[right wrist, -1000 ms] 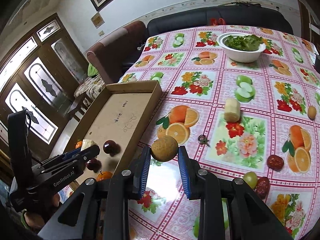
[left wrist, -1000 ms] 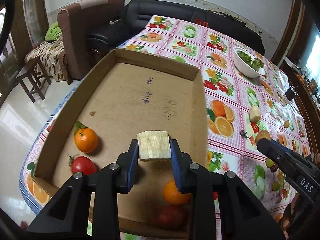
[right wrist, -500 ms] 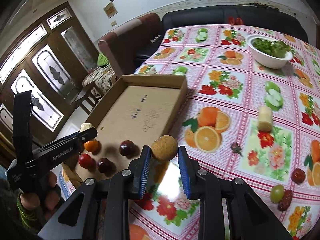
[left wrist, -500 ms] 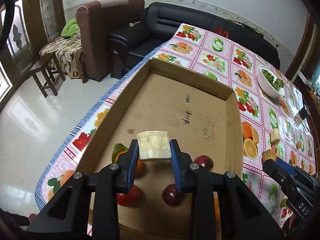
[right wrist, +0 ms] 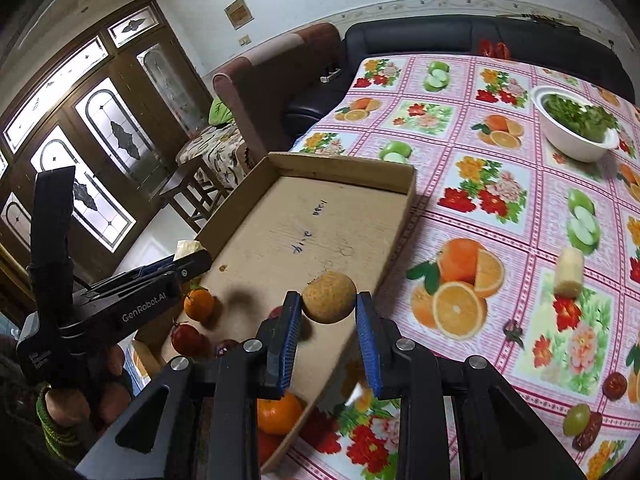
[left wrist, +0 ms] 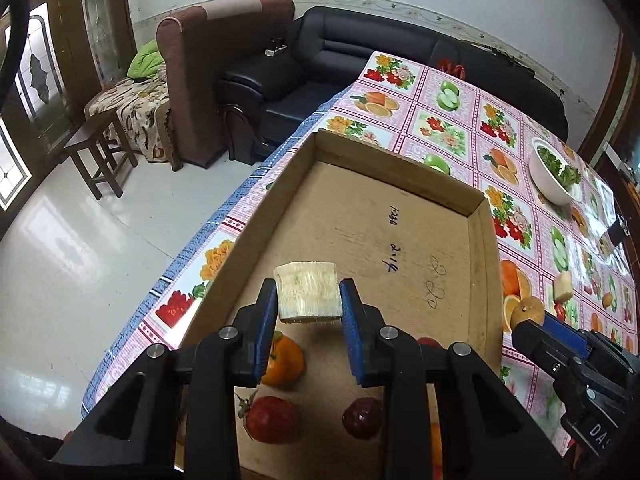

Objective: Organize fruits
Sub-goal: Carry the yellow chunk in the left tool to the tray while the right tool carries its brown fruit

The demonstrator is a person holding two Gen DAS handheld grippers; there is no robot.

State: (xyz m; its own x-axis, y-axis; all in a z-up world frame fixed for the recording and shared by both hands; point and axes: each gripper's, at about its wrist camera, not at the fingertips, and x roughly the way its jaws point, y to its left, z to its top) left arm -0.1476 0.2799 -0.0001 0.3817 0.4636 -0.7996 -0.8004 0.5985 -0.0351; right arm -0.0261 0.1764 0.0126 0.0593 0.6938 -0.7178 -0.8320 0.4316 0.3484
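Moved: both grippers are sliding further over the box (left wrist: 400, 216).
Left gripper (left wrist: 308, 316): pinching a pale chunk (left wrist: 307, 295).
Right gripper (right wrist: 329, 334): pinching a brown fruit (right wrist: 329, 297).
Done: an orange (left wrist: 285, 364) and red fruits (left wrist: 272, 424) are sitting in the box.
Left: a pale piece (right wrist: 569, 270) and small fruits (right wrist: 576, 420) are waiting on the table (right wrist: 472, 148).

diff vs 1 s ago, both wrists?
Right gripper carried the round brown fruit from above the tablecloth to over the cardboard tray. Left gripper pulled back toward the tray's near-left edge. Both grips unchanged; left keeps the pale cut chunk.

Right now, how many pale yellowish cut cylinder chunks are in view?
2: one pale chunk clamped in the left gripper over the cardboard tray, the other lying on the fruit-print tablecloth. Others may be hidden.
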